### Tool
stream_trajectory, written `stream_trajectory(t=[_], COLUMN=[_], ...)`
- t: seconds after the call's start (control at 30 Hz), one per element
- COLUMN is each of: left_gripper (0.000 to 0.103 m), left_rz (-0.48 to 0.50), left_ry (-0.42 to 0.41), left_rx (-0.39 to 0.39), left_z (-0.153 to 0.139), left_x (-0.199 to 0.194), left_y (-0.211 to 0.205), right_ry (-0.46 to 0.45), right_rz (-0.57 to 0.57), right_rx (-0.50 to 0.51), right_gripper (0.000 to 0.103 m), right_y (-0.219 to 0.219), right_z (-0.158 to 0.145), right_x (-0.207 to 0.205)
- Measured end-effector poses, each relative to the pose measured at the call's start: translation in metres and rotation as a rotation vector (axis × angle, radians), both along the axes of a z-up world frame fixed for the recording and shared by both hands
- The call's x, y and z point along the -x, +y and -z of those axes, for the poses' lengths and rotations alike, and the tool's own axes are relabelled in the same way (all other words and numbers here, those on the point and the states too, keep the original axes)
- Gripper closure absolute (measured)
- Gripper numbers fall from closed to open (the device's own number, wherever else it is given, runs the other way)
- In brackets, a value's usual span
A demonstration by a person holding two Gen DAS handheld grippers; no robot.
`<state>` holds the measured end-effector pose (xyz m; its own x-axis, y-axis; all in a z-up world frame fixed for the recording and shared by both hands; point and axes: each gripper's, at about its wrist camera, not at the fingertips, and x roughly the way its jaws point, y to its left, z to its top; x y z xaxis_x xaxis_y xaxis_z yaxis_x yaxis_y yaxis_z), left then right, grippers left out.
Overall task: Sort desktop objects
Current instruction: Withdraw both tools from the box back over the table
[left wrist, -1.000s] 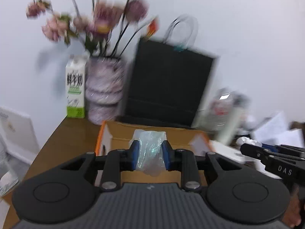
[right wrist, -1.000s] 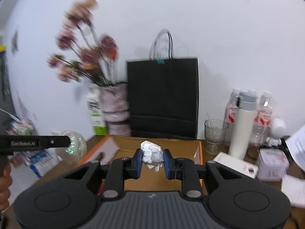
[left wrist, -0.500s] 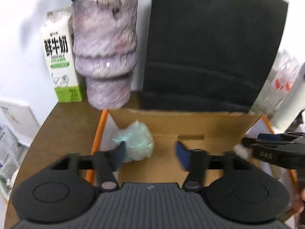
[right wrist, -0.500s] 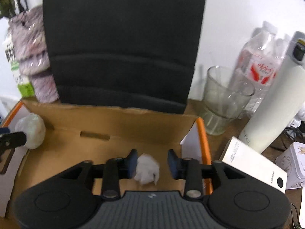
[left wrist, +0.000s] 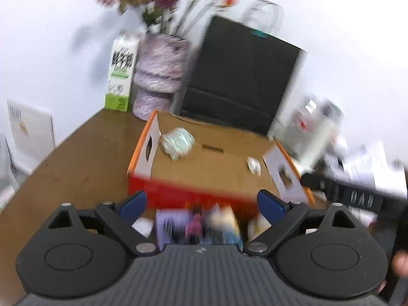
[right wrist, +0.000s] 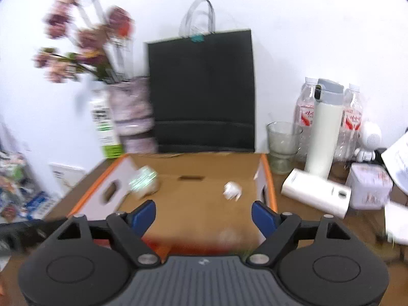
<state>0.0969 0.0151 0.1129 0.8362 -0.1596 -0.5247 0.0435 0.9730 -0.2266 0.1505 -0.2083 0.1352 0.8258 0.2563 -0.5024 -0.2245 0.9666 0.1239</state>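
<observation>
Open cardboard box (left wrist: 142,168) on brown wood-grain bench (left wrist: 76,158): orange outer skin, raw brown card floor, white end flaps each cut with an oval hand-hole; long axis runs left to right across both views, open top facing up. Inside, two items, well apart. Crumpled clear plastic wad (left wrist: 178,142), glossy with a greenish shimmer, roughly round, lies in the far left corner beside the left flap. Small crumpled white paper ball (left wrist: 253,165), matte and lumpy, lies toward the right end, near the right flap. Neither wad has a clear long axis. Same pair in the right wrist view: plastic wad (right wrist: 142,181) left, paper ball (right wrist: 232,190) right. Left claw (left wrist: 201,202) wide, jaws opening, blue pads clear of everything; only blurred coloured packaging shows below, between them, identity not readable. Right claw (right wrist: 203,215) wide too, jaws opening, nothing pressed between its blue pads, box floor visible beyond. Behind the box: matte black paper bag (right wrist: 201,91) with thin loop handles, upright; mottled purple ribbed vase (left wrist: 160,74) holding pink flowers; green and white milk carton (left wrist: 119,74), upright. To the right of the box: clear glass (right wrist: 283,145), tall white flask with grey lid (right wrist: 323,127), clear plastic bottles (right wrist: 304,112), white oblong box (right wrist: 316,193) lying flat, angled.
</observation>
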Motion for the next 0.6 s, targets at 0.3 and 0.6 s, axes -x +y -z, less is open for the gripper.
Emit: stream_trajectory(t=[0.3,0.6], left_gripper=[0.002,0.001], left_rz=[0.084,0.039], left_ry=[0.033,-0.042], left_rx=[-0.146,-0.215], left_z=[0.052,0.084], left_x=[0.125,0.182], left_y=[-0.009,-0.006], right_ry=[0.005,-0.022], right_rz=[0.019,-0.052], right_rx=[0.036,-0.005], right_gripper=[0.011,0.009], right_y=[-0.006,0.001], right_z=[0.044,0.082], right_x=[0.146,0.225])
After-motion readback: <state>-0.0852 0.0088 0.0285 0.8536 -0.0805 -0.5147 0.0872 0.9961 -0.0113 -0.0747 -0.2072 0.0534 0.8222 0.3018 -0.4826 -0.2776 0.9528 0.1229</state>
